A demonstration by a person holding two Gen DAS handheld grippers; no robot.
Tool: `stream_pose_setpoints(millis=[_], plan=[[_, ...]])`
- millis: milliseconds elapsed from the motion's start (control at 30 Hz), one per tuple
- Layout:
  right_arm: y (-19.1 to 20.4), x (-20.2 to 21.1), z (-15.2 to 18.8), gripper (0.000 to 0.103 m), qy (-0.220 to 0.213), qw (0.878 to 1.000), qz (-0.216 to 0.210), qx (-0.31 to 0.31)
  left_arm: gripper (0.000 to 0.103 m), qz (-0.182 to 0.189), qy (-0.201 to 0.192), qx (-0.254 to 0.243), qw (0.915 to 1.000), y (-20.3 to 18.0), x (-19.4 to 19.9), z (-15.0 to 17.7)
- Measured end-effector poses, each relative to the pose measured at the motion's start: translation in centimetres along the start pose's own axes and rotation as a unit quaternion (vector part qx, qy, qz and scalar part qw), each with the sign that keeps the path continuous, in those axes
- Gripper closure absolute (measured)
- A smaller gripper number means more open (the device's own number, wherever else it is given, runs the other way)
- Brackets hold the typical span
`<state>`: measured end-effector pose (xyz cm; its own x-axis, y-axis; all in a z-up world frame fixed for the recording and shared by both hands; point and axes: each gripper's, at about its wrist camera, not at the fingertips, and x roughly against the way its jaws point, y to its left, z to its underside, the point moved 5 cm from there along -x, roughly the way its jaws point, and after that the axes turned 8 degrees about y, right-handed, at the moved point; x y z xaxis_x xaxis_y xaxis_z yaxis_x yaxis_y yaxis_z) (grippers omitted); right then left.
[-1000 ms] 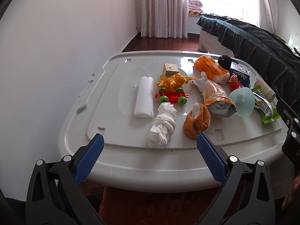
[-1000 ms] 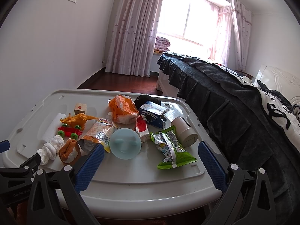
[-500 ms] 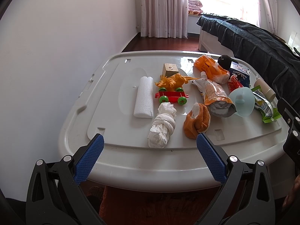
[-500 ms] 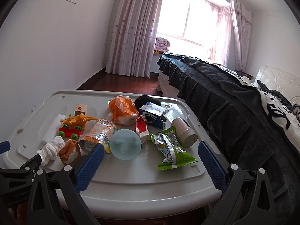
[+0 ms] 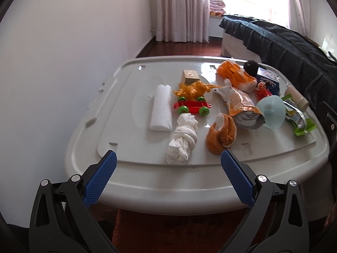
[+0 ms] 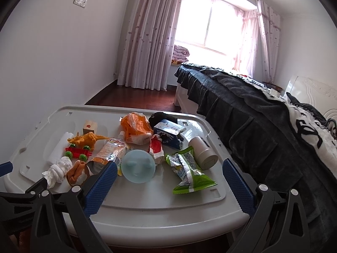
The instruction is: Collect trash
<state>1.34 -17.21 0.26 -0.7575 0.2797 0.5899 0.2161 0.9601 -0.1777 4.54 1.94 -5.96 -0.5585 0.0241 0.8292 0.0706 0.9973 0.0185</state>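
Note:
A white plastic lid (image 5: 130,168) serves as a table and carries mixed trash and toys. In the left wrist view I see a crumpled white tissue (image 5: 182,140), a white foam block (image 5: 161,108), an orange-silver snack bag (image 5: 244,107) and an orange plastic bag (image 5: 234,74). In the right wrist view a green wrapper (image 6: 188,169), a red-white wrapper (image 6: 156,147), a blue milk carton (image 6: 168,133) and a white bottle (image 6: 203,151) lie near. My left gripper (image 5: 168,176) and right gripper (image 6: 169,186) are both open and empty at the lid's front edge.
Toys sit among the trash: an orange dinosaur (image 5: 192,89), a red cart with green wheels (image 5: 191,106), a wooden block (image 5: 190,76), an orange sock (image 5: 221,136) and a light blue disc (image 6: 138,168). A bed with a dark blanket (image 6: 263,113) stands right. A white wall (image 5: 63,63) is left.

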Motion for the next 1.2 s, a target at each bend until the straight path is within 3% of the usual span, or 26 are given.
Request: stream_pose_setpoints(millis=[233,467,500,533,600,833,1033,1200], plan=[[-0.9,1.1,-1.0,0.004,-0.017,1.000,-0.005,-0.007,0.007,0.051,0.012,0.005,0.9986,0.2,-1.3,-0.4],[-1.7,2.1,-1.5,0.004,-0.034,0.999,-0.007,-0.012,0.009,0.008,0.032,-0.029,0.9990,-0.5,-4.7,-0.5],[-1.9,2.2,-1.5,0.004,-0.034,0.999,-0.008,-0.015,0.011,0.009,0.035,-0.027,0.9990,-0.4,-4.9,-0.4],[-2.1,2.2,-1.6,0.004,-0.033,0.999,-0.010,-0.019,0.021,0.013,0.036,-0.025,0.9989,-0.4,-5.2,-0.3],[-2.3,2.2,-1.7,0.004,-0.030,0.999,-0.017,-0.028,0.030,0.022,0.043,-0.027,0.9985,-0.4,-5.8,-0.3],[-2.6,2.1,-1.7,0.004,-0.028,0.999,-0.014,-0.033,0.066,0.051,0.029,-0.033,0.9978,-0.9,-7.2,-0.9],[-2.9,1.4,-1.5,0.004,-0.019,0.999,-0.013,-0.036,0.069,0.064,0.018,-0.009,0.9977,-0.3,-6.5,-1.1],[-2.9,-0.1,-0.7,0.004,-0.002,0.999,-0.006,-0.038,0.069,0.065,0.006,-0.012,0.9978,-0.2,-2.5,-1.0]])
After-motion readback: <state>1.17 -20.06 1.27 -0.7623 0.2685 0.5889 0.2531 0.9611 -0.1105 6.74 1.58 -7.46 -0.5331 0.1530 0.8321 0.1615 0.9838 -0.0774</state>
